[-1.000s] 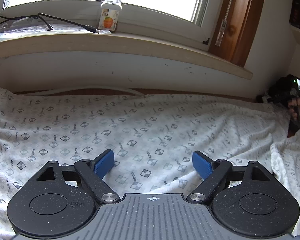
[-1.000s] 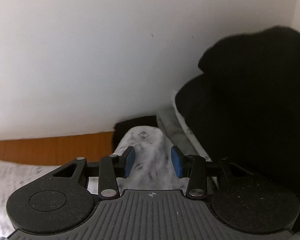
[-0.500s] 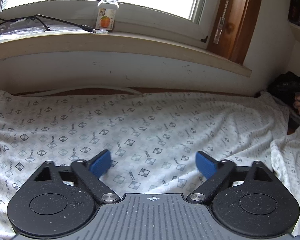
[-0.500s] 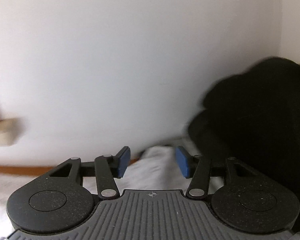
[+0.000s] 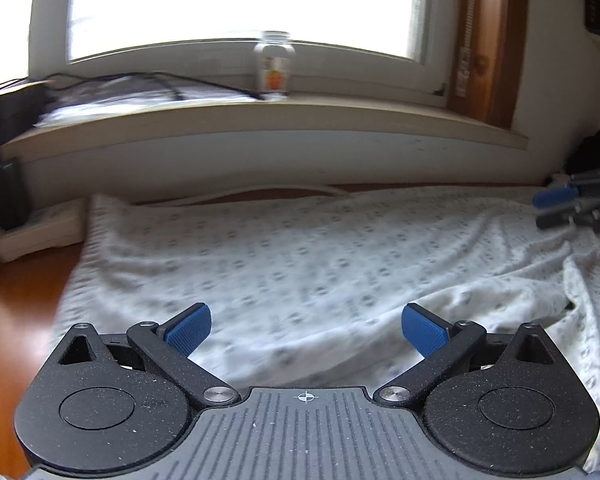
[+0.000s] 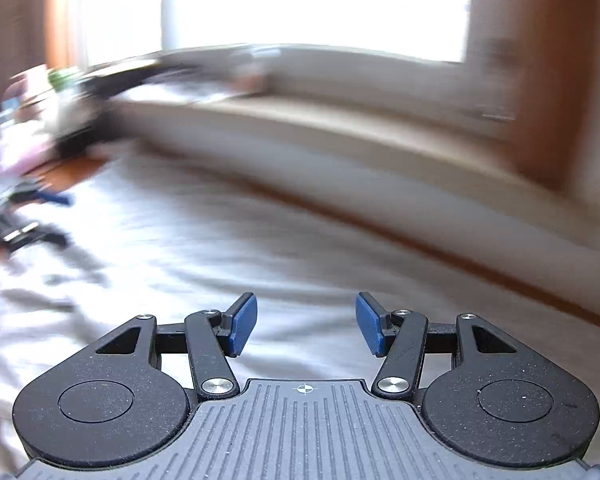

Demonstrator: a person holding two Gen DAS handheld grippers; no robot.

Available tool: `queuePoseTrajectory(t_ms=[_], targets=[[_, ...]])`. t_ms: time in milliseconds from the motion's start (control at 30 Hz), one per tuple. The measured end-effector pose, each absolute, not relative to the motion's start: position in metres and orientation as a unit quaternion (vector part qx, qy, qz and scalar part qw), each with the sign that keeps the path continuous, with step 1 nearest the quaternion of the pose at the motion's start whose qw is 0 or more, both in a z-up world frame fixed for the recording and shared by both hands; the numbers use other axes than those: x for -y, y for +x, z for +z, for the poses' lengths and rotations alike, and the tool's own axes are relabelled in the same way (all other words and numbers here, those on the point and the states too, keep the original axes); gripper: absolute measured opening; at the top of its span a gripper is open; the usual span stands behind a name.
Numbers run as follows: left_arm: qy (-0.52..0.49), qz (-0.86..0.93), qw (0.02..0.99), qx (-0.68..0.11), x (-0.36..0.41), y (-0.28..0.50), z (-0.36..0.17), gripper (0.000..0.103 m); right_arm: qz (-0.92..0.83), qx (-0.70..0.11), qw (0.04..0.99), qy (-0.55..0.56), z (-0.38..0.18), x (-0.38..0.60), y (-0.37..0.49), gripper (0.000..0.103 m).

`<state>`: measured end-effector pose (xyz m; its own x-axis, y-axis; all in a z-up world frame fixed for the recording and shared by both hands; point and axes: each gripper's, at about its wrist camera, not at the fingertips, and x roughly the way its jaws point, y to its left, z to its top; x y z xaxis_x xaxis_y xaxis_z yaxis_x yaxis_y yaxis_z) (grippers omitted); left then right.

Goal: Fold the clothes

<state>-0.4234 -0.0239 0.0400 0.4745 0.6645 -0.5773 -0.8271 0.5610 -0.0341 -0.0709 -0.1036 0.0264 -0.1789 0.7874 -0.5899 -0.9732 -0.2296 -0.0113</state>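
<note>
Left wrist view showed the left gripper (image 5: pixel 306 330) with its fingers spread wide and nothing between them, above a white patterned cloth (image 5: pixel 300 264) lying spread out on the wooden floor (image 5: pixel 16 300) below a windowsill (image 5: pixel 268 116), where a small jar (image 5: pixel 274 66) stood. The right gripper (image 6: pixel 306 330) was blurred in its own view, fingers also apart and empty over the same cloth.

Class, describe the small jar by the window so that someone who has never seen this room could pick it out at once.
Find the bright window, then the pale wooden windowsill under it. Near the sill's middle, right of a black cable, stands a small clear jar. It is the only upright thing there, with a white lid and an orange picture on its label.
</note>
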Motion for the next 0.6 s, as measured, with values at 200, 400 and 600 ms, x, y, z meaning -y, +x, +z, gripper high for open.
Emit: queuePoseTrajectory(t_ms=[200, 400, 600], targets=[[-0.151, 0.475, 0.819, -0.282, 0.029, -0.46, 0.034, 0.092, 0.794, -0.17, 0.507, -0.29, 0.024, 0.046, -0.16, 0.056], [-0.152, 0.462, 0.824, -0.292, 0.022, -0.447, 0.029, 0.089, 0.795, -0.175, 0.502, -0.294, 0.01, 0.066, -0.148, 0.055], [-0.15, 0.449, 0.829, -0.297, 0.016, -0.43, 0.025, 0.096, 0.789, -0.175, 0.522, -0.273, -0.001, 0.053, -0.134, 0.055]])
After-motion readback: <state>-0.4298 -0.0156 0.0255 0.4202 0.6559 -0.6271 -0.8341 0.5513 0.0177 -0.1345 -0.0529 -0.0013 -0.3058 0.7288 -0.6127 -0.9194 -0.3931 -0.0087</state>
